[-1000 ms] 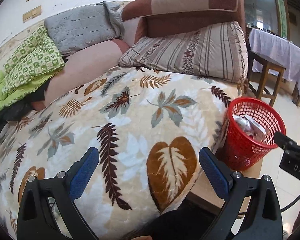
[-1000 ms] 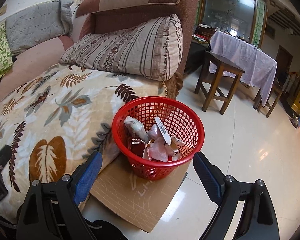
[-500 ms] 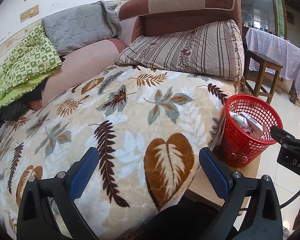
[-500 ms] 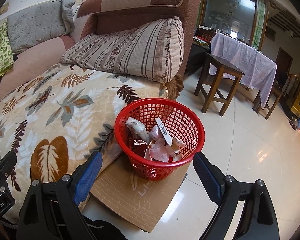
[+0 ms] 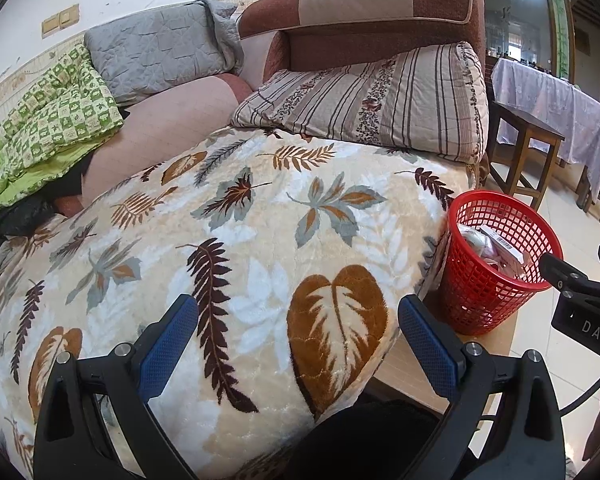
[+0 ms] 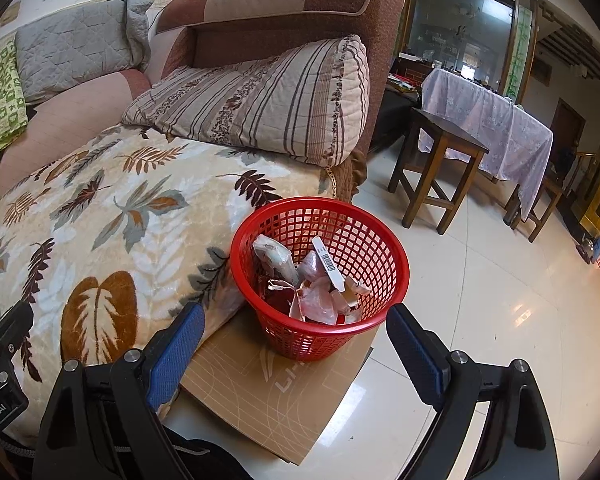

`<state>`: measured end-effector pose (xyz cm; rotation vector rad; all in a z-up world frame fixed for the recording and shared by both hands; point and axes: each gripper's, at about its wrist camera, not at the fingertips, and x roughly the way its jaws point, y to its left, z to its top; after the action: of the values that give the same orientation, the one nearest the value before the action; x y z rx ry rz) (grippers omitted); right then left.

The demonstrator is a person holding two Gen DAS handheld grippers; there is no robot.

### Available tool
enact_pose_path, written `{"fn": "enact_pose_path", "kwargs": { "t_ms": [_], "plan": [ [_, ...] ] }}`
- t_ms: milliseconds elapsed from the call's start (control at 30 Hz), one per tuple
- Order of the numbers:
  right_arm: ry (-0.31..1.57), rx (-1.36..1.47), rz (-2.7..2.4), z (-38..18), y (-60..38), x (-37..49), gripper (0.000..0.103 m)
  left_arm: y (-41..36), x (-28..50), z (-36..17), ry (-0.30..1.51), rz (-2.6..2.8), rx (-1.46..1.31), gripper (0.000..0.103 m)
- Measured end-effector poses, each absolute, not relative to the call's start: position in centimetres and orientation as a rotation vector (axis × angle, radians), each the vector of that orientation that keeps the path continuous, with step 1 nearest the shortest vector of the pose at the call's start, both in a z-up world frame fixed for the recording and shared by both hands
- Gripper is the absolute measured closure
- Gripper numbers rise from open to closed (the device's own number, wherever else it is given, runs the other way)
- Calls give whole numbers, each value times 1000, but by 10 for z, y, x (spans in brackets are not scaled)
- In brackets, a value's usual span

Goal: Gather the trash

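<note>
trash in round mesh basket

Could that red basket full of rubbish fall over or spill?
Maybe. The red basket stands near the edge of a loose sheet of cardboard on smooth, shiny floor tiles, so a bump from either pair of open tongs could tip it or slide the sheet. A flat barcoded box sticks up among the wrappers and might flip out. The leaf blanket presses against the basket's side; tugging it could nudge the basket.

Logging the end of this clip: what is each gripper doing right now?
Left gripper: open, holding nothing.
Right gripper: open, holding nothing.
</note>
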<state>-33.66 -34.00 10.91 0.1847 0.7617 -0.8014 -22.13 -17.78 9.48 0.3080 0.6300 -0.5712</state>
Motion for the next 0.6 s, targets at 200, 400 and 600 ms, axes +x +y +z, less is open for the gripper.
{"fn": "enact_pose_path", "kwargs": {
  "t_ms": [200,400,600],
  "plan": [
    [765,183,-802,108,-341,-335,9,-177,-220,95,632,-573,306,3],
    [769,185,-801,108,-339,-337,9,-180,-222,95,634,-577,304,3],
    [769,186,-800,109,-339,-337,9,-180,-223,95,633,-578,303,3]
  ]
}}
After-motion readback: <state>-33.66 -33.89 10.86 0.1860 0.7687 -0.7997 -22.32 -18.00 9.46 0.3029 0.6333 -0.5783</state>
